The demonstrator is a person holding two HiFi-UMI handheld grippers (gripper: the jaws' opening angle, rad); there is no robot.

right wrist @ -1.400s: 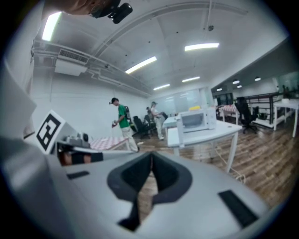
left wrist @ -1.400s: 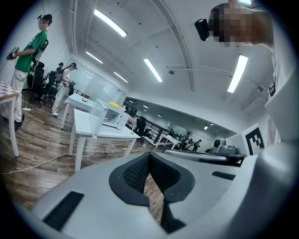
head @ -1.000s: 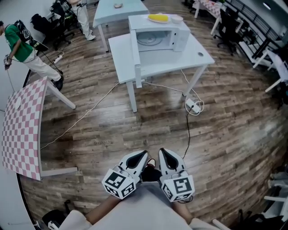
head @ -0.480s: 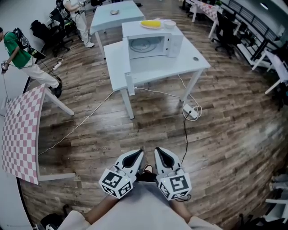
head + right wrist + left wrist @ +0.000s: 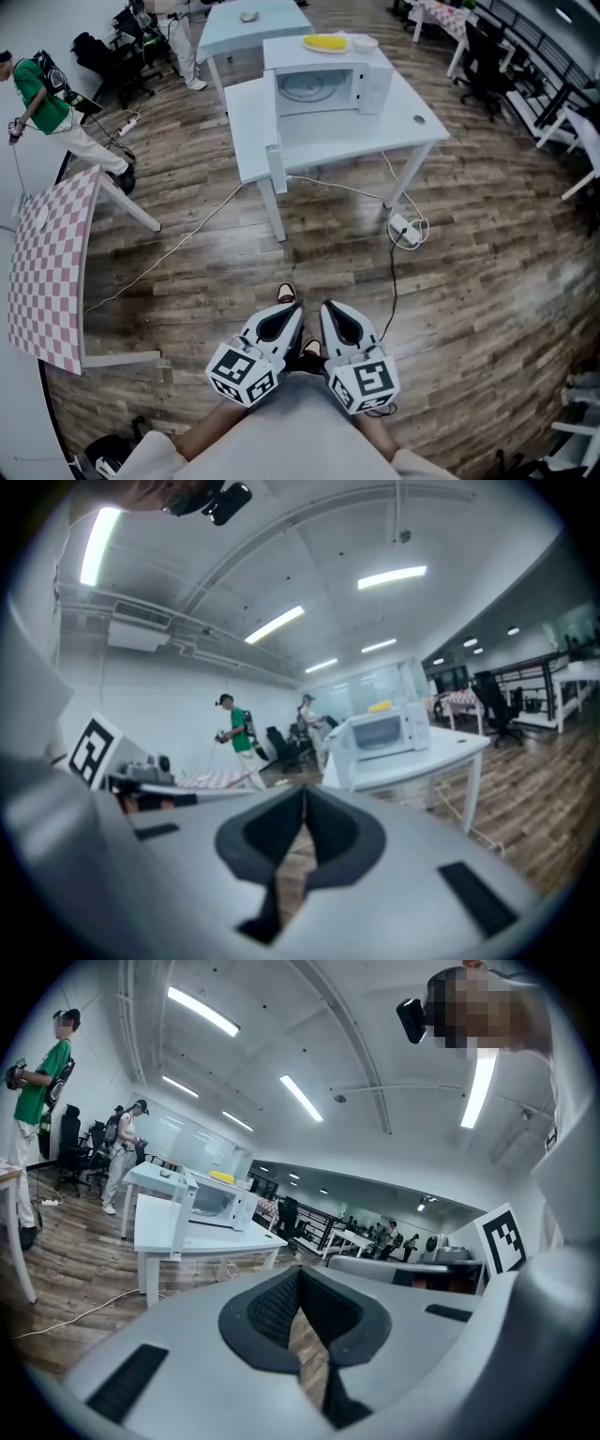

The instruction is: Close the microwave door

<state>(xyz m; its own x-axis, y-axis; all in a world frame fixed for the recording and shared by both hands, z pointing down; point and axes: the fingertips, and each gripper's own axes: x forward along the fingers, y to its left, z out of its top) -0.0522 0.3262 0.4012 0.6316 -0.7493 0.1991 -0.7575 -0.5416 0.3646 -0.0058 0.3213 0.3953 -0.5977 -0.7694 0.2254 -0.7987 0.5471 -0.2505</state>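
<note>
well ahead, across bare wooden floor (image 5: 487, 244), the microwave (image 5: 328, 80) stands on a white table (image 5: 412, 117) with its door (image 5: 337, 750) swung open at its left side. a yellow item (image 5: 328, 40) and a white bowl (image 5: 366, 41) rest on top of it. the left gripper (image 5: 284, 317) and right gripper (image 5: 334, 319) sit side by side close to the person's body, well apart from the table, each with jaws pressed together on nothing. a power strip (image 5: 405, 228) and its cable (image 5: 392, 281) lie on the floor by the table's right leg. a pink checkered table (image 5: 47, 272) stands off to the left, a person in a green shirt (image 5: 42, 94) beyond it.
</note>
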